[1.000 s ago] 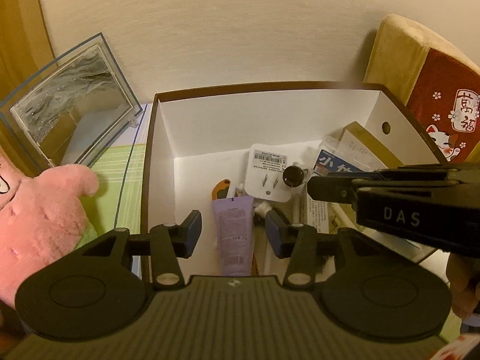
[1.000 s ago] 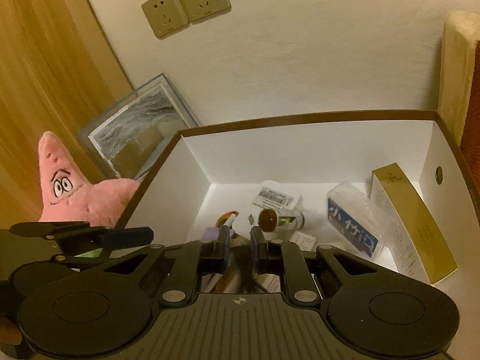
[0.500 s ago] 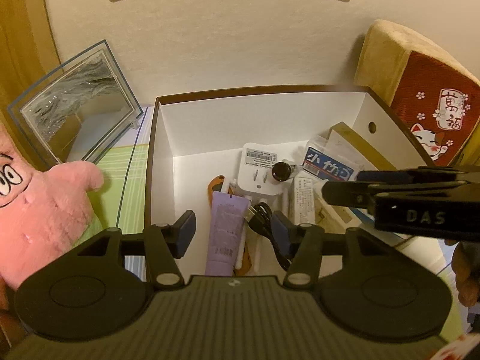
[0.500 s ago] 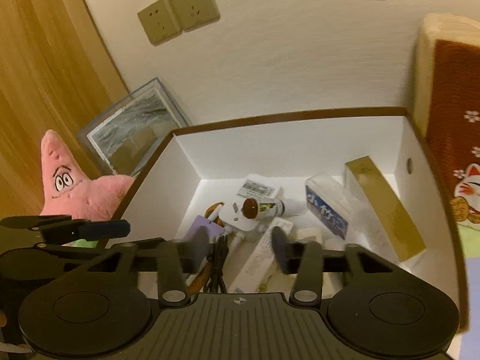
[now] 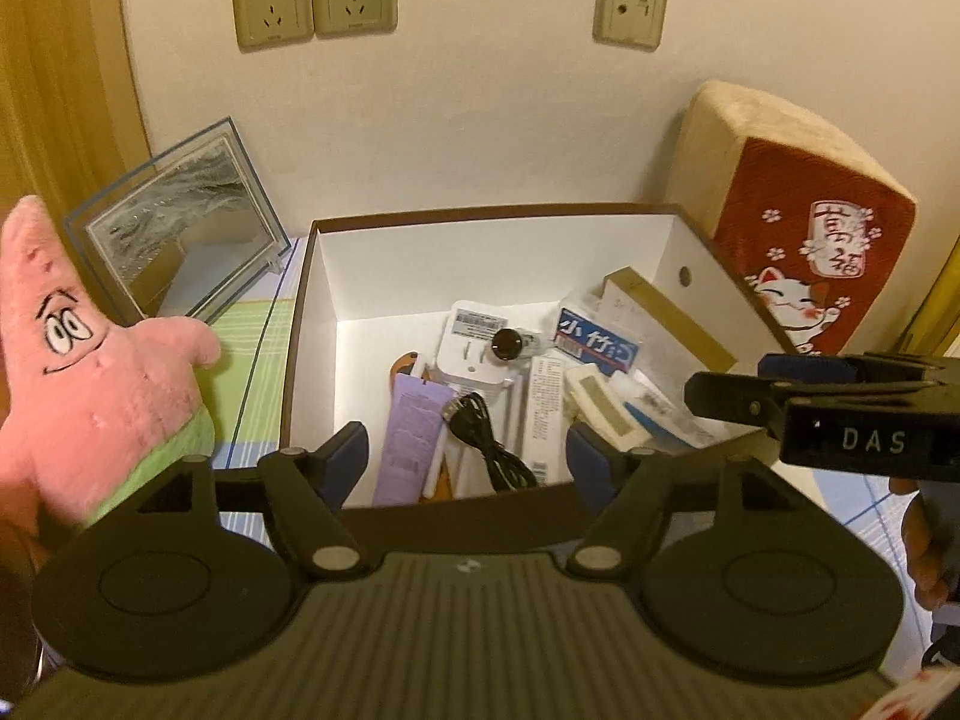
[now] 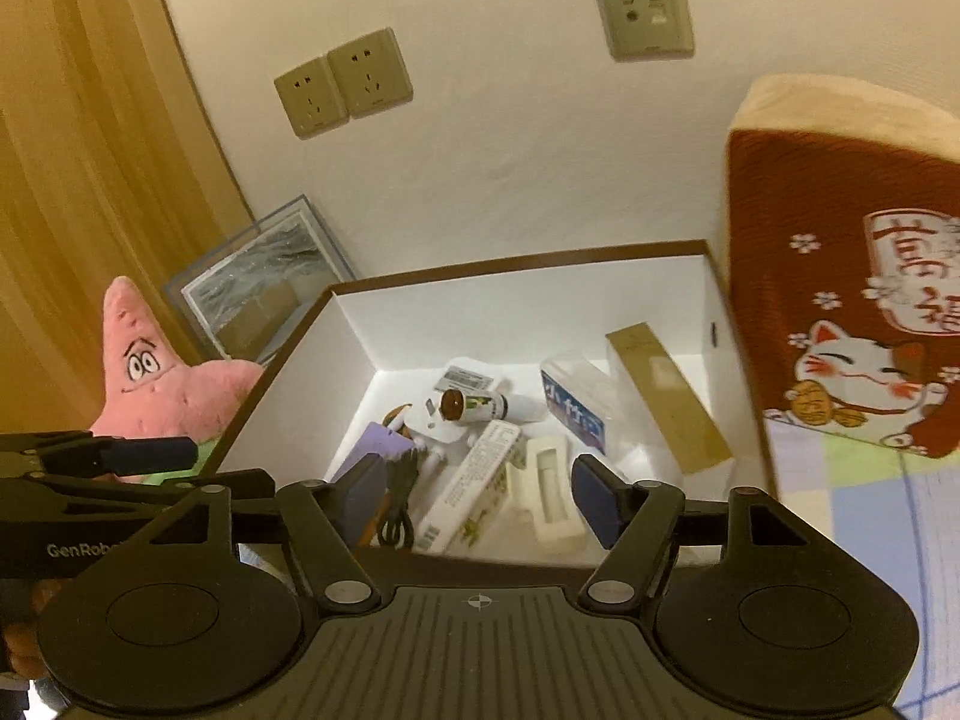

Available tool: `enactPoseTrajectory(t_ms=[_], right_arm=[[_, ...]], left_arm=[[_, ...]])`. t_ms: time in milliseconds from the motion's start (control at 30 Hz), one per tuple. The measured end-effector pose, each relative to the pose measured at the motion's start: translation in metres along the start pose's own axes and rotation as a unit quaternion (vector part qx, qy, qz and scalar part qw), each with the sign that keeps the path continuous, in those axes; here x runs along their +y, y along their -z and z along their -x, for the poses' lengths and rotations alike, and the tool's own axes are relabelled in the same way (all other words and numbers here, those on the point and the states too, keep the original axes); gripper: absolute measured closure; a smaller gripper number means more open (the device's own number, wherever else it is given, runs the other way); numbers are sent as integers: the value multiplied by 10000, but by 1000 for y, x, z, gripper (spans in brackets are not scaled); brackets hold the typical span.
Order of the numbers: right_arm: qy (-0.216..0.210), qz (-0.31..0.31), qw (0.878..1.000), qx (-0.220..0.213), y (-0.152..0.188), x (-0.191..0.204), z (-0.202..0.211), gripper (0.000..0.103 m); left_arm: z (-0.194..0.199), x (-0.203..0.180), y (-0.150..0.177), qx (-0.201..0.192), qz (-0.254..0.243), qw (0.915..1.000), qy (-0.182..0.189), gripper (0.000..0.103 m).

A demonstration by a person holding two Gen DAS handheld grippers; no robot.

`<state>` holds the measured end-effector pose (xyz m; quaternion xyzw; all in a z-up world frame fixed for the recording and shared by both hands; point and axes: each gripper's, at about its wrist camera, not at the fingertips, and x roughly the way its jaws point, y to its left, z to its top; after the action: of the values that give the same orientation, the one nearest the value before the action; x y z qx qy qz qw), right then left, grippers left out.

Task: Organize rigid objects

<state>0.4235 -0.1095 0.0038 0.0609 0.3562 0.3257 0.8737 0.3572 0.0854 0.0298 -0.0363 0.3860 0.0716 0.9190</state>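
A white box with a brown rim (image 5: 303, 300) holds several items: a purple tube (image 5: 411, 438), a coiled black cable (image 5: 489, 447), a white plug adapter (image 5: 471, 354), a dark-capped small bottle (image 5: 510, 342), a white carton (image 5: 543, 408), a blue-labelled clear case (image 5: 594, 343) and a long gold box (image 5: 669, 321). My left gripper (image 5: 465, 449) hovers over the box's near edge, its jaws opening with nothing held between them. My right gripper (image 6: 478, 486) hangs beside it over the same edge, jaws also opening and empty.
A pink starfish plush (image 5: 90, 360) and a glass-framed picture (image 5: 180, 240) stand left of the box. A red lucky-cat cushion (image 5: 804, 240) leans against the wall on its right. Wall sockets (image 5: 312, 0) are above. A checked cloth (image 5: 252, 330) covers the surface.
Both grippers drew back and up from inside the box and their jaws widened. The right one was shut a second ago. The black cable now lies loose beside the purple tube.
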Motion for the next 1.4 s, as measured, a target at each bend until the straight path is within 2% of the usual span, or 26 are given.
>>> enactPoseTrajectory(t_ms=[267,633,933,1400], right_arm=[[83,-46,9999,-96,24,-3,55,33],[-62,-80,9999,98,66,-1,120,32],[-152,42,9991,381,108,6,161,32],[217,-112,9973,693,170,33,208,29]], left_arm=[[51,-21,21,-279,96,9996,-41,24],[121,-55,74,-355,254,9983,-376,24],[161,-73,122,-162,443,9981,-398,24],[197,-75,179,188,255,9995,-74,24]])
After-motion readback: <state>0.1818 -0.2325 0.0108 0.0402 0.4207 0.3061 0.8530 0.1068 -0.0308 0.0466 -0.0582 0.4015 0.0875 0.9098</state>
